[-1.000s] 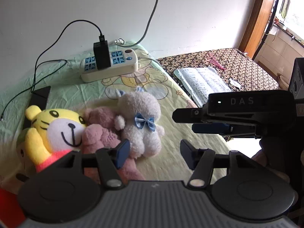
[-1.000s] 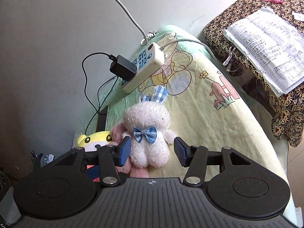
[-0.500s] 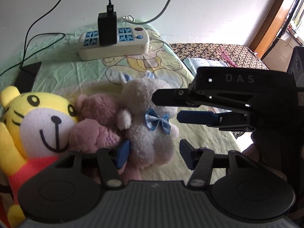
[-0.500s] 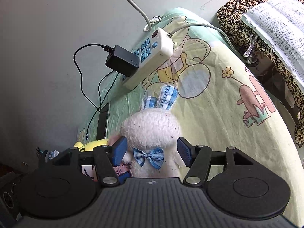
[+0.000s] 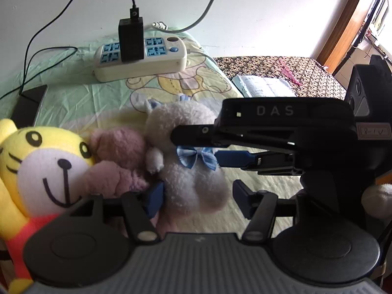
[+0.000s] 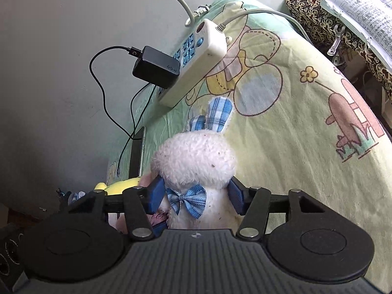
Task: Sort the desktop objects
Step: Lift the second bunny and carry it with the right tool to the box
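Rabbit (image 6: 196,161): at 12 o'clock of the right gripper (image 6: 194,194), neck between its pads – touching, not squeezed (long axis along the fingers).
Left gripper (image 5: 197,194): apart, farther.

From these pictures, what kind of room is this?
Probably a bedroom at home: cartoon-print sheet over a soft surface, plush toys such as the white rabbit, and a power strip by the wall.
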`<state>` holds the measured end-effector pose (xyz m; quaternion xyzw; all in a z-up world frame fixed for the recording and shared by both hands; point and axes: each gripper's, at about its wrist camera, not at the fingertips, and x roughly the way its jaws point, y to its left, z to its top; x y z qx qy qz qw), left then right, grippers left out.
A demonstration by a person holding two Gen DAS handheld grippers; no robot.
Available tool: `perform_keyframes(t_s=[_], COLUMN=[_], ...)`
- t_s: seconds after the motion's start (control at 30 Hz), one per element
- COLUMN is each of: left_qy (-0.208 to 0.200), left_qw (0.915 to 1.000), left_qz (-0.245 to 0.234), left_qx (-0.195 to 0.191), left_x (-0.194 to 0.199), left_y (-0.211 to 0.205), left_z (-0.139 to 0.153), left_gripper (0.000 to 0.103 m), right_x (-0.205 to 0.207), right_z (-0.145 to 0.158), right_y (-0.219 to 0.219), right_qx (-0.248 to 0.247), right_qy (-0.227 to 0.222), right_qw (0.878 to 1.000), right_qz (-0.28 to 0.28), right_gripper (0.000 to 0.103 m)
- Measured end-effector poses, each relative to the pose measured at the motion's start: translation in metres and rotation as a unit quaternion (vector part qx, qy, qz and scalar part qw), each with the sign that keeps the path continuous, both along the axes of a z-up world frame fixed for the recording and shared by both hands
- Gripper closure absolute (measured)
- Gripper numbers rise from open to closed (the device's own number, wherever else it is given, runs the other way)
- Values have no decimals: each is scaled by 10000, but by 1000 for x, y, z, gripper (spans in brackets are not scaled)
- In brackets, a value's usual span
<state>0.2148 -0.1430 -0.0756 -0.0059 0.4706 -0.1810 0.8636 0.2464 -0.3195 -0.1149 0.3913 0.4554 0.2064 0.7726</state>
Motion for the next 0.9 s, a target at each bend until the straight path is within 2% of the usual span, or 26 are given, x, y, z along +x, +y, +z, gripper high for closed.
perform_keyframes(t_s=[0.13, 0.3, 0.53, 0.7, 0.9], left_qy=[39, 155, 210, 465, 300], left_qw=[9999, 9988, 9977, 9964, 9973], left_qz=[-55, -207, -534, -640, -608], left_qx=[-148, -427, -371, -311, -274], left_x=[-8, -30, -77, -106, -145], left_y=[1, 2, 1, 2, 16], left_z=[7, 16, 16, 4, 18], left_gripper=[48, 49, 44, 46, 47], right_x=[-10, -38, -100, -140, -168], right_z=[5, 10, 3, 0, 10], right_y=[-8, -21, -25, -15, 0], right_qx=[23, 80, 191, 83, 98], right_qy=[-22, -59, 238, 420, 386], right_qw=[10000, 10000, 9993, 9985, 9982], right_qz=[-15, -3, 236, 343, 454], right_gripper=[47, 48, 48, 48, 48])
